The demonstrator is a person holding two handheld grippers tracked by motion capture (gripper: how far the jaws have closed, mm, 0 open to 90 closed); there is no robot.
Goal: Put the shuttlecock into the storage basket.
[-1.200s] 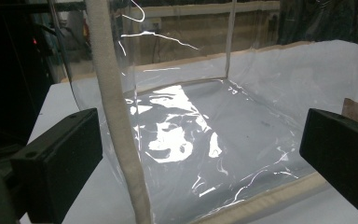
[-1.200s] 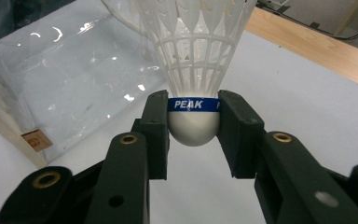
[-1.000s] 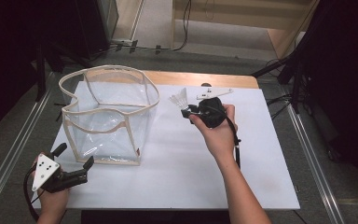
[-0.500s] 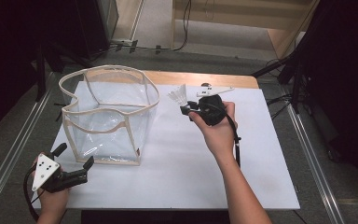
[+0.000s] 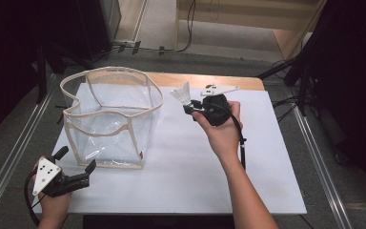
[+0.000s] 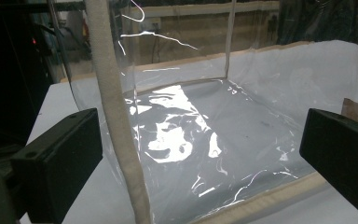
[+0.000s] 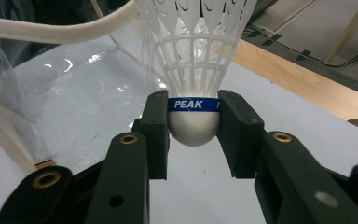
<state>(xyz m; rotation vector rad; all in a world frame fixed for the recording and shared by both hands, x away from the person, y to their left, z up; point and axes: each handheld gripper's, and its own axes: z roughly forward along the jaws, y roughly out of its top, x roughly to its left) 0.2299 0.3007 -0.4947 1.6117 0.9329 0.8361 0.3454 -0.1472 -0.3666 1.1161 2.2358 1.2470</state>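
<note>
Moved: right gripper [image 5: 187,109] has carried the shuttlecock [image 5: 181,93] a little toward the clear bag [image 5: 109,119] since a second ago; left gripper [image 5: 74,167] has stayed put.
Right gripper: jaws clamped on the shuttlecock's white cork at its blue band, held above the bench [image 5: 195,171] near the far edge.
Left gripper: jaws wide apart, holding nothing, at the near left corner facing the bag.
Progress: shuttlecock picked up; likely left is dropping it into the empty bag.
Surroundings: white bench top, wooden strip at the far edge, dark room.

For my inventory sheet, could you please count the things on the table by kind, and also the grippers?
Shuttlecock: 1
Clear plastic bag: 1
Grippers: 2, the left gripper and the right gripper
Total: 4
</note>
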